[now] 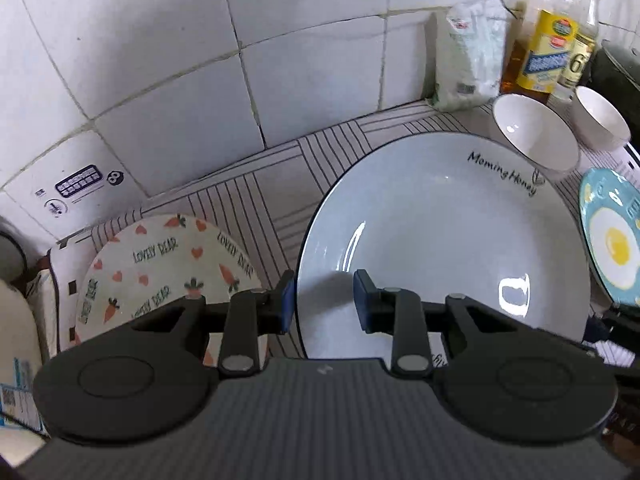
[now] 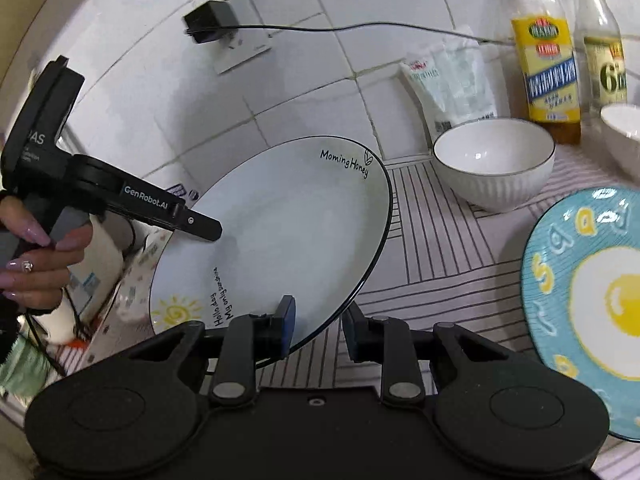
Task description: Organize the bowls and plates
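A large white plate (image 1: 440, 240) with a dark rim, lettered "Morning Honey", is lifted and tilted; it also shows in the right wrist view (image 2: 280, 232). My left gripper (image 1: 324, 300) has its jaws either side of the plate's left rim, not visibly clamped. My right gripper (image 2: 318, 328) has its jaws either side of the plate's near right rim with a gap. The left gripper (image 2: 200, 226) shows in the right wrist view at the plate's far edge. A carrot-patterned "Lovely Bear" plate (image 1: 160, 272) lies to the left. A blue egg plate (image 2: 592, 308) lies to the right.
Two white bowls (image 2: 494, 160) (image 1: 600, 120) stand at the back right, in front of two bottles (image 2: 546, 56) and a white bag (image 2: 452, 80). A tiled wall with a plugged charger (image 2: 210, 20) is behind. A striped cloth (image 2: 440, 240) covers the counter.
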Tool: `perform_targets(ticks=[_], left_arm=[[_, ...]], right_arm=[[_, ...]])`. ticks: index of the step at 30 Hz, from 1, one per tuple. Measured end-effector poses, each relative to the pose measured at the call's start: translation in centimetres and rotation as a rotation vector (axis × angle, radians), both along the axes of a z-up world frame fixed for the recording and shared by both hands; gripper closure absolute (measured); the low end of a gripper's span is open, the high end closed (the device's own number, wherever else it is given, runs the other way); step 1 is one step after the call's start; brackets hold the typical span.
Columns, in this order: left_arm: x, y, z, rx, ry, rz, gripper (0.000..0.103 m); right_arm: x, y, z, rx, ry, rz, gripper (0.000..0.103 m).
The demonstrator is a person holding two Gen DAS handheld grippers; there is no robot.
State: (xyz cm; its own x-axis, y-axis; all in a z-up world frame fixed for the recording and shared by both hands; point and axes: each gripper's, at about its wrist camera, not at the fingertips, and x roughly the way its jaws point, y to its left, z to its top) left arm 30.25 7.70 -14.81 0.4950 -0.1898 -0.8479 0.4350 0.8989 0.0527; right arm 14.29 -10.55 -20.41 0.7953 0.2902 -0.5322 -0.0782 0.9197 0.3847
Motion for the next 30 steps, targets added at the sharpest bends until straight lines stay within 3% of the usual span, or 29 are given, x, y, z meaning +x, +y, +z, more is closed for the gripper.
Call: perform_targets(ticks=[9, 15, 22, 25, 28, 30], left_arm=[[4.3, -1.4, -2.6, -0.032, 0.03, 0.008, 0.074], [5.7, -2.5, -4.8, -0.023, 0.053, 0.009, 0.074], [6.8, -3.3, -5.9, 0.002, 0.049, 0.026, 0.074], [6.8, -3.9, -5.9, 0.027, 0.049, 0.059, 0.074], [6.3, -5.7, -5.7, 0.136, 0.012, 0.048, 0.072], [6.1, -5.9, -5.2, 0.142, 0.019, 0.066, 0.066]], right_arm=[[3.1, -0.8, -1.9, 0.04, 0.066, -0.079, 0.072], [4.6, -0.8, -2.0, -0.03, 0.097, -0.097, 0.072], [6.2, -1.7, -2.8, -0.006, 0.111, -0.116, 0.07], [6.5, -1.5, -2.7, -0.069, 0.108, -0.081, 0.068], [6.9, -1.0, -2.3, -0.088, 0.132, -0.07, 0.057], [7.1, 0.0, -2.0, -0.128, 0.152, -0.077, 0.049]])
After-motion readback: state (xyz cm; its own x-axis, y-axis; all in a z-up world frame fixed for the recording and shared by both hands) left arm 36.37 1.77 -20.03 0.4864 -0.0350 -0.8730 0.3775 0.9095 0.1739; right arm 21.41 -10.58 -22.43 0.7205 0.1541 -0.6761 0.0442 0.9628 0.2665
